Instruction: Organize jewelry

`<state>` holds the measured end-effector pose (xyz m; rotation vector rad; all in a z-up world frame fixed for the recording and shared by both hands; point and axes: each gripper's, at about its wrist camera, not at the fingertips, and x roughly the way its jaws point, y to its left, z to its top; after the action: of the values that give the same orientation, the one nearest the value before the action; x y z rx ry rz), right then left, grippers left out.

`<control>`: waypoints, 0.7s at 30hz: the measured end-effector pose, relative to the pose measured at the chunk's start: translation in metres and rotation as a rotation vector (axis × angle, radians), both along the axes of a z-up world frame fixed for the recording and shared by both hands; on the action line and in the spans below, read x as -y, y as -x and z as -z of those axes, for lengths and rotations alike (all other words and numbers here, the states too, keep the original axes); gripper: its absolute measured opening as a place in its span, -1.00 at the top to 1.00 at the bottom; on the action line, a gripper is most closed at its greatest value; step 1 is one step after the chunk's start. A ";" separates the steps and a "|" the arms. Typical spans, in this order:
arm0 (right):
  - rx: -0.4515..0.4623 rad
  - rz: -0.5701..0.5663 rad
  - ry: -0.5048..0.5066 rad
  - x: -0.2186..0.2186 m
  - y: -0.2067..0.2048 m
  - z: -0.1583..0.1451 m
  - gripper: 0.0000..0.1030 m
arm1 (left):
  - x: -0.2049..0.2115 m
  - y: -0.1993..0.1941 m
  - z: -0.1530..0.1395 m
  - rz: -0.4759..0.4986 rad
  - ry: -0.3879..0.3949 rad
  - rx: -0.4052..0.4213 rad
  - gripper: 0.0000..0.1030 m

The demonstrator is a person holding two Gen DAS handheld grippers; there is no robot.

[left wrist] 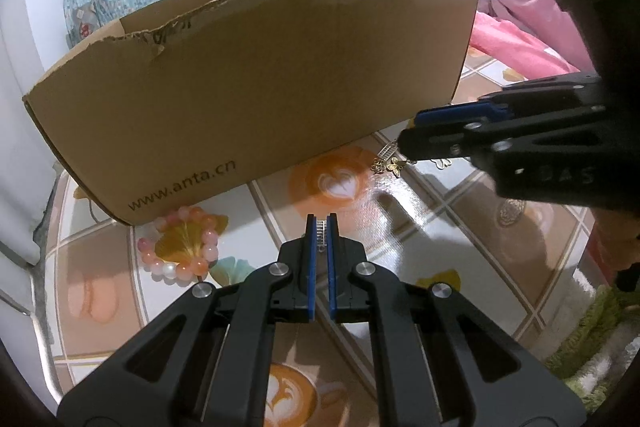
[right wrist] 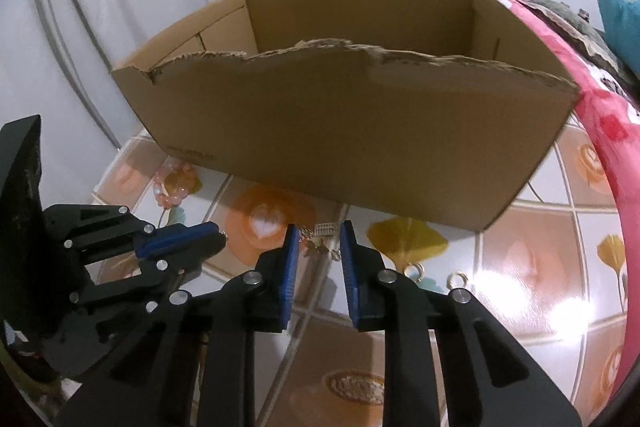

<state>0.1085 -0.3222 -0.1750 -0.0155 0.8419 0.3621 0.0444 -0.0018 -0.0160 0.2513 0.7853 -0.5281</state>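
Observation:
My left gripper point(left wrist: 321, 223) is shut on a small silvery ladder-shaped piece point(left wrist: 321, 233), held just above the patterned tabletop point(left wrist: 400, 227). From the right, my right gripper point(left wrist: 408, 141) reaches in near the cardboard box point(left wrist: 260, 99). In the right wrist view its blue pads point(right wrist: 290, 259) stand a little apart, and a gold butterfly chain point(right wrist: 318, 241) sits between them; I cannot tell whether they press on it. The chain point(left wrist: 390, 165) dangles at those fingertips. A pink bead bracelet point(left wrist: 180, 247) lies by the box's left corner. The left gripper point(right wrist: 218, 235) shows at the left.
The open cardboard box point(right wrist: 360, 147) with a torn front rim stands across the back of the table. Two gold hoops point(right wrist: 418, 269) point(right wrist: 458, 277) lie to the right of my right gripper. Pink bedding point(right wrist: 600, 115) borders the table's right side.

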 end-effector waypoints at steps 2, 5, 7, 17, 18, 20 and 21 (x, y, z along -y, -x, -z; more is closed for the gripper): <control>-0.014 -0.006 -0.001 -0.002 -0.003 0.002 0.59 | 0.001 0.000 0.001 0.000 0.004 -0.001 0.92; -0.036 -0.021 -0.001 -0.006 -0.005 0.006 0.59 | 0.001 -0.001 0.002 0.001 0.009 -0.002 0.92; -0.052 -0.022 0.006 -0.009 -0.006 0.009 0.59 | 0.000 -0.001 0.003 0.001 0.013 -0.003 0.92; -0.104 -0.007 -0.015 -0.005 0.003 0.016 0.59 | 0.000 -0.002 0.005 -0.009 0.029 -0.002 0.92; -0.108 -0.008 -0.016 -0.005 0.004 0.016 0.59 | 0.001 -0.002 0.005 -0.010 0.031 -0.001 0.92; -0.116 -0.016 -0.019 -0.006 0.008 0.016 0.59 | 0.001 -0.002 0.005 -0.012 0.035 -0.002 0.92; -0.117 -0.020 -0.019 -0.007 0.010 0.015 0.59 | 0.001 -0.002 0.005 -0.012 0.035 -0.001 0.92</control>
<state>0.0990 -0.3156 -0.1902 0.0155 0.9541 0.3924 0.0462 -0.0028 -0.0213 0.2136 0.7775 -0.5304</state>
